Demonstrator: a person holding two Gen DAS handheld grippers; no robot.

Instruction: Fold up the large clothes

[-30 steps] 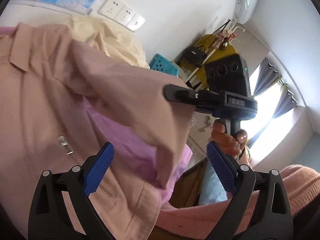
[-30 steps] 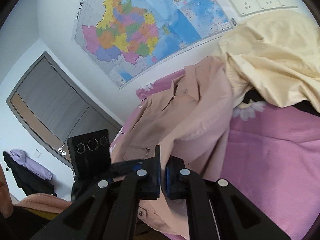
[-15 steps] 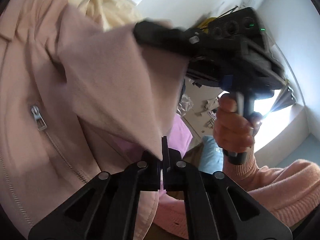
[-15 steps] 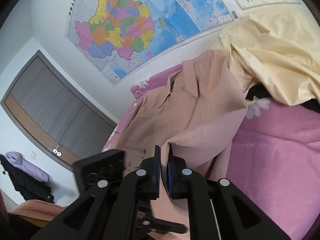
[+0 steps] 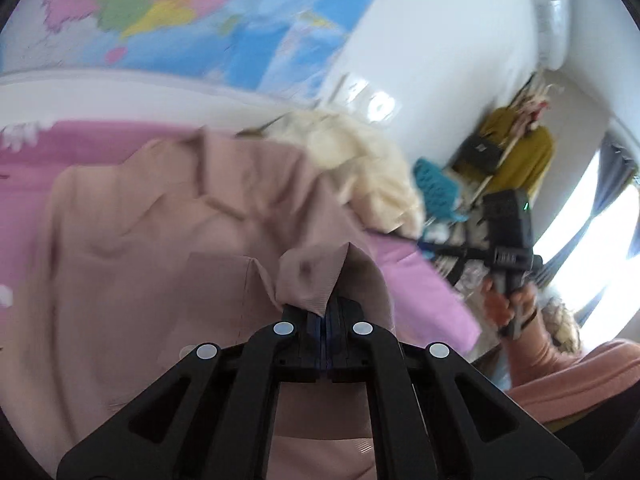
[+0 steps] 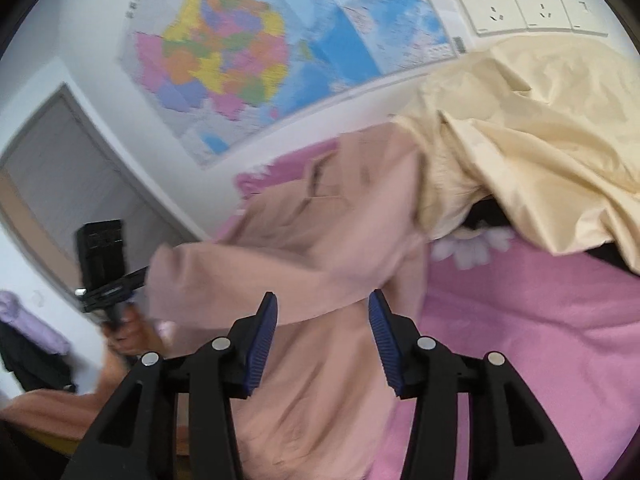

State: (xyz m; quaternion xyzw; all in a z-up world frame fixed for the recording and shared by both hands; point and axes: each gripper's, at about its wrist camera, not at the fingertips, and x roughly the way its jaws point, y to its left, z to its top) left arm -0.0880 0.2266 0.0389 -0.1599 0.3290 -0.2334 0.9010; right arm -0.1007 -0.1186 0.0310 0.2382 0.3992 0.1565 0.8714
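Observation:
A dusty-pink zip jacket (image 5: 140,248) lies spread on a pink bedsheet (image 5: 24,152), collar toward the wall. My left gripper (image 5: 326,320) is shut on the jacket's sleeve cuff (image 5: 312,280) and holds it over the jacket body. In the right wrist view the sleeve (image 6: 256,280) stretches across the jacket (image 6: 320,392) toward the left gripper (image 6: 104,264). My right gripper (image 6: 322,316) is open and empty just above the sleeve. It also shows in the left wrist view (image 5: 504,236), off to the right.
A cream garment (image 6: 540,160) lies heaped on the bed's far right by the wall sockets (image 6: 528,4). A map (image 6: 260,48) hangs on the wall. A coat rack with a yellow garment (image 5: 516,152) and a window stand to the right.
My right gripper has opened and let go of the sleeve. My left gripper closed on the cuff and has carried it leftward over the jacket body.

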